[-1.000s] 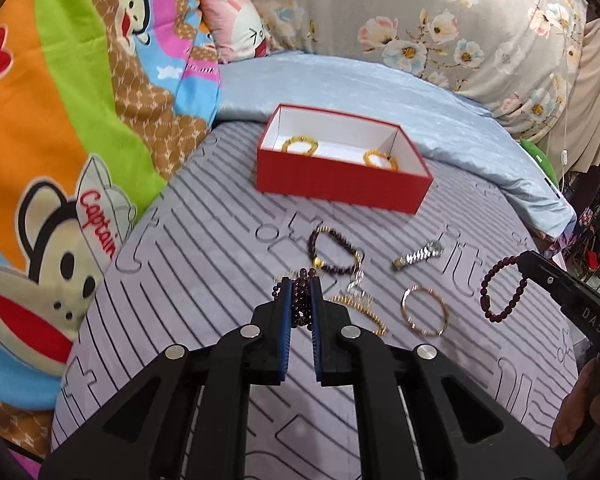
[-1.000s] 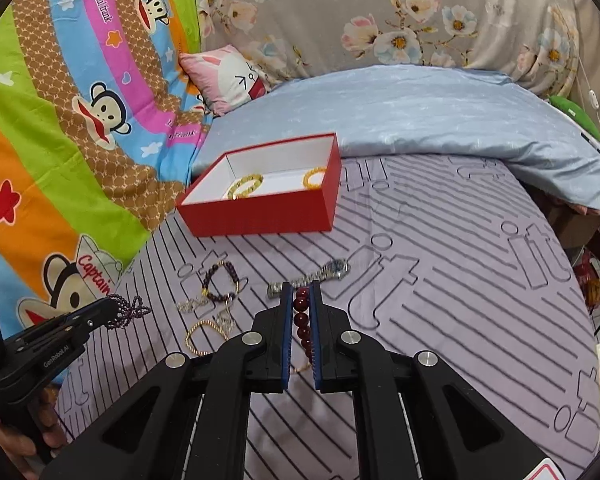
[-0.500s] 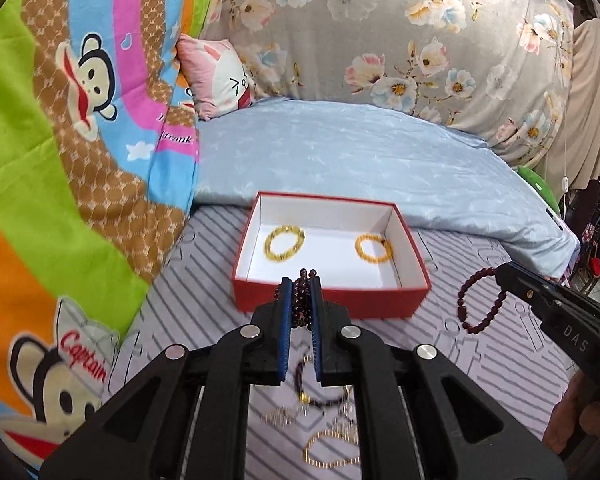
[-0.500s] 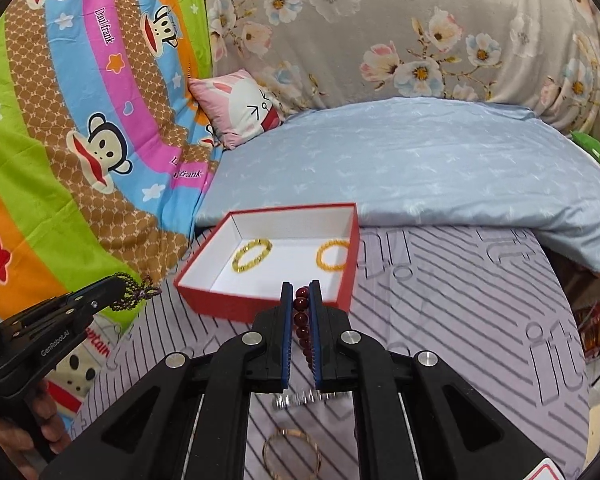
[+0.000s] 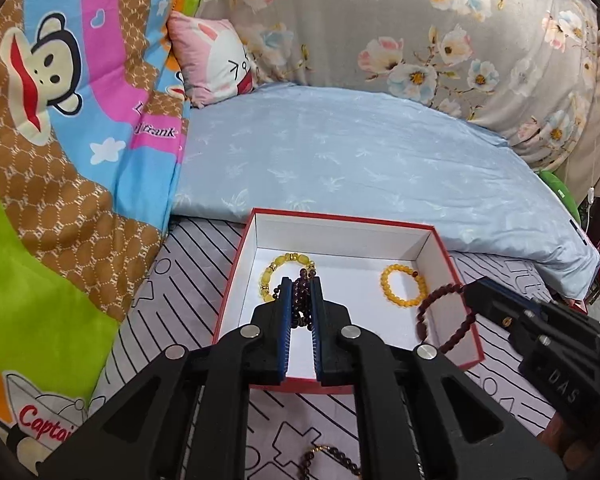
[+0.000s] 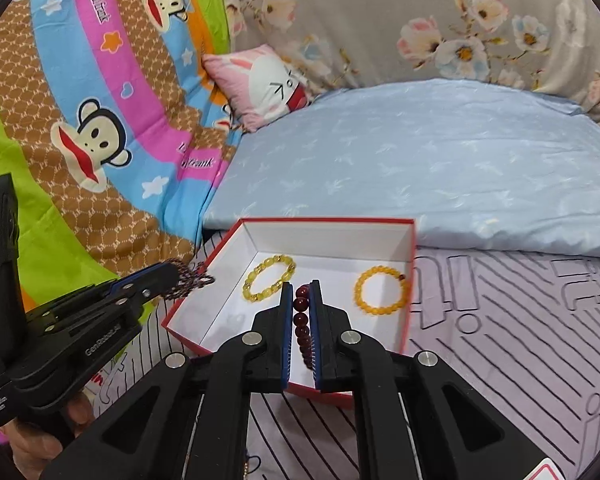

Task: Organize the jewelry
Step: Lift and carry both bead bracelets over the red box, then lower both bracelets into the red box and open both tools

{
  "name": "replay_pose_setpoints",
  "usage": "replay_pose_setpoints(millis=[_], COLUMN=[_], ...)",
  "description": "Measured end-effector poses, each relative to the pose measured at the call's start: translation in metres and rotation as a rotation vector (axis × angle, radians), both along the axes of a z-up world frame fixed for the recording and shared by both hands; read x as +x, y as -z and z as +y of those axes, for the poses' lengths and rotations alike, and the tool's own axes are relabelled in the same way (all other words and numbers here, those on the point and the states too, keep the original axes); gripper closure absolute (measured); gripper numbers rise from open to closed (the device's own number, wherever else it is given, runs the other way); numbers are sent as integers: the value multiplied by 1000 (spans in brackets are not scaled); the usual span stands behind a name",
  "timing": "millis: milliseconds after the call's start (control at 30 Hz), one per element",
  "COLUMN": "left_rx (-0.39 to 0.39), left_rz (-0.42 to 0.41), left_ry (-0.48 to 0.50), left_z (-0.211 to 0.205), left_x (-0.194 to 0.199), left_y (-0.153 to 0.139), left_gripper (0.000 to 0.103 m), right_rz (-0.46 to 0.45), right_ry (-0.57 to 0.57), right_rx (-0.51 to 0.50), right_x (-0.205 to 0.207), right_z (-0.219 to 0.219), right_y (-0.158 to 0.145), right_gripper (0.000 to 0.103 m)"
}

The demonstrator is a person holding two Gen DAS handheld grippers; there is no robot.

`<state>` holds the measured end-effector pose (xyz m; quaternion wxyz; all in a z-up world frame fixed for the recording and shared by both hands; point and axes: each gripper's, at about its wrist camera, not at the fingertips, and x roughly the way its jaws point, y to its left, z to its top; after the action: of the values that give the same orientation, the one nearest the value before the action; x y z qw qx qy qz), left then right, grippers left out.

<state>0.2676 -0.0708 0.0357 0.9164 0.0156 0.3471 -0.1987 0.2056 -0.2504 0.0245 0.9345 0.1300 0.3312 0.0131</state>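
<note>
Both tongs hang over the red box [image 5: 466,280] on the bed, each clamped tight on a bead bracelet

The left tongs [image 5: 300,292] grip a dark purple bracelet [image 5: 300,300]; the beads bunch between the blue pads and poke out past the tips, above the near-left part of the box. In the right wrist view the same tongs [image 6: 168,276] come in from 9 o'clock, with the purple beads dangling at the box's left rim

The right tongs [image 6: 302,300] are pinched on a dark red bracelet [image 6: 302,320], a string of round beads running down between the pads. In the left wrist view these tongs [image 5: 470,290] enter from 3 o'clock and the red loop [image 5: 440,320] hangs free from the tips, over the right side of the box

The box is open, white inside, lying on the striped grey sheet [image 6: 520,340]. Two yellow bracelets lie flat on its floor, well apart: a paler one [image 6: 268,278] toward 10 o'clock of the box floor, a deeper orange one [image 6: 380,290] toward 2 o'clock. Neither touches the tongs

Beyond the box at 12 o'clock lies a pale blue quilt [image 5: 360,160], with a pink pillow [image 5: 216,64] at 11 o'clock and a monkey blanket [image 5: 60,140] along the left. At 6 o'clock in the left view another beaded bracelet [image 5: 332,460] lies on the sheet, partly hidden. A hand [image 6: 40,440] holds the left handle at 8 o'clock in the right view
</note>
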Motion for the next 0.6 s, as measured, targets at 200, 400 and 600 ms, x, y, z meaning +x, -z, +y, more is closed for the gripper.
replay_pose_setpoints(millis=[200, 400, 600], left_rx=[21, 50, 41], left_rz=[26, 48, 57], left_ry=[-4, -11, -38], left_z=[-5, -9, -1], left_x=[18, 32, 35], left_y=[19, 37, 44], left_gripper=[95, 92, 72], right_rz=[46, 66, 48], right_ry=[-30, -3, 46], right_rx=[9, -48, -70], right_x=[30, 50, 39], right_z=[9, 10, -1], right_y=[25, 41, 39], right_gripper=[95, 87, 67])
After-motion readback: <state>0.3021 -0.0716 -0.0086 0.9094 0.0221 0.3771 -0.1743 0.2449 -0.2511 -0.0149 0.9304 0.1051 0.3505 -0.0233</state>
